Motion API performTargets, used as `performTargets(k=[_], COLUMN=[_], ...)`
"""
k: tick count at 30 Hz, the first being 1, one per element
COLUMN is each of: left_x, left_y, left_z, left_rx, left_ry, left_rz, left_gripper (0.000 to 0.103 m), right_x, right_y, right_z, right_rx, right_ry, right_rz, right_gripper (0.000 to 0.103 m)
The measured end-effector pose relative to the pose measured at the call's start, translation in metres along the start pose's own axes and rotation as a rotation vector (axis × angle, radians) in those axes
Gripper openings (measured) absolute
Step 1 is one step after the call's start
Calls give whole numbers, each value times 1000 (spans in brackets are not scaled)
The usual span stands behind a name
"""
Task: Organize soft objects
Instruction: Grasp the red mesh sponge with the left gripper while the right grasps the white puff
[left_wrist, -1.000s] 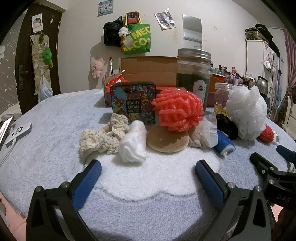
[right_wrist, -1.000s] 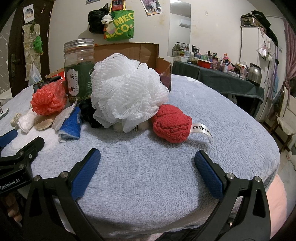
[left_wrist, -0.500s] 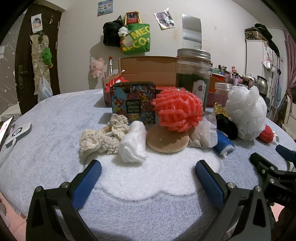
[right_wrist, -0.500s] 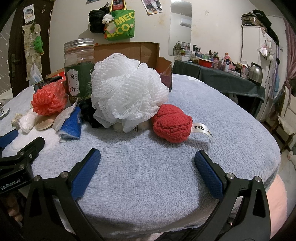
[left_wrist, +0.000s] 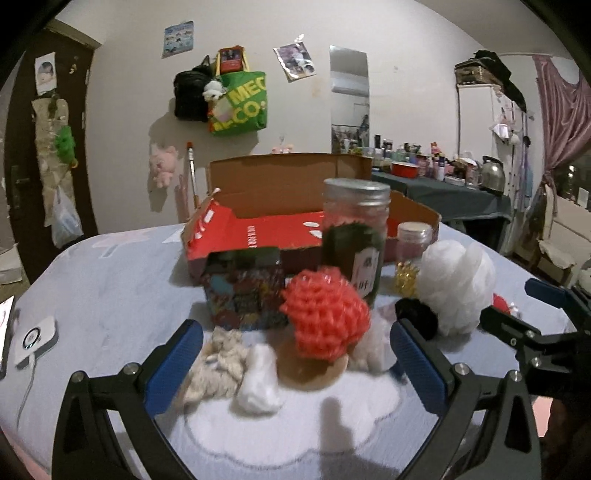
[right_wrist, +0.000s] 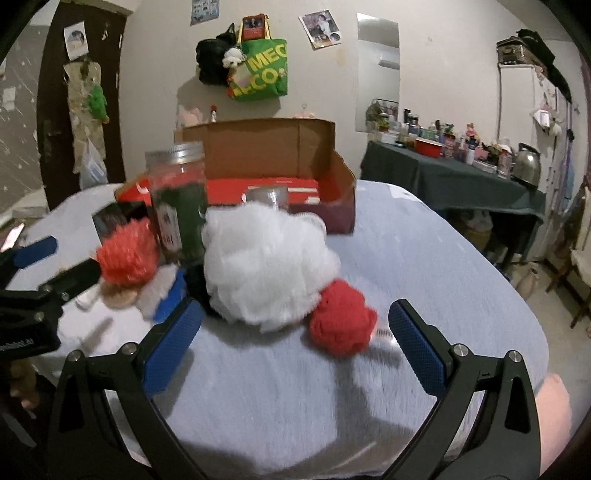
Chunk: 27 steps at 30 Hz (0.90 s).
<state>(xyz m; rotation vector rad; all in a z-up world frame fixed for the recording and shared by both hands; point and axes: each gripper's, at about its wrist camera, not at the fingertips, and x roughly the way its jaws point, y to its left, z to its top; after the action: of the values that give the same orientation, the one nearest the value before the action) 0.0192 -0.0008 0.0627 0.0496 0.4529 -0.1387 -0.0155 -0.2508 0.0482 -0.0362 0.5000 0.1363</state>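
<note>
Nothing appears sorted yet: from left to right, a cream knitted piece (left_wrist: 218, 363), an orange mesh ball (left_wrist: 327, 314), a white bath puff (right_wrist: 266, 264) and a red knitted ball (right_wrist: 341, 321) lie clustered before the open cardboard box (right_wrist: 280, 162), which looks empty. The left gripper (left_wrist: 295, 363) and right gripper (right_wrist: 295, 345) both hang spread wide, holding nothing. Bare blanket (right_wrist: 424, 240) to the right offers working room before the table edge falls away.

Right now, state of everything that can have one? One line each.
left gripper: open, empty
right gripper: open, empty
cardboard box: open, flap up
tall glass jar: upright, lid on
small jar: upright, lid on
patterned tin: upright, closed
</note>
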Motion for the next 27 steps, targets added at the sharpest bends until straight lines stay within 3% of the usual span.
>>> performTargets(k=[6,17,19,20,24,27], left_x=[15,42,43,45,46,45], left_y=[0,3,3,4,1,0], left_z=[12,15,13,13,12,12], left_rx=[8,-30,-35,-34,-30,-22], left_ry=[39,141,158,166,196,199], left_rz=[-41,-94,-110,-119,-202,-210], left_gripper=[103,100,90,88,58,53], right_x=[16,68,69,67,60,50], right_y=[-10,-15,-14,-14,-12,-9], right_z=[25,37,35,33,28,26], right_rx=[20,30,31,26,21,4], right_ry=[27,182,192,192,173,144], right_rz=[85,274,310,311,318,296], right_gripper=[103,102,87,84,63,52])
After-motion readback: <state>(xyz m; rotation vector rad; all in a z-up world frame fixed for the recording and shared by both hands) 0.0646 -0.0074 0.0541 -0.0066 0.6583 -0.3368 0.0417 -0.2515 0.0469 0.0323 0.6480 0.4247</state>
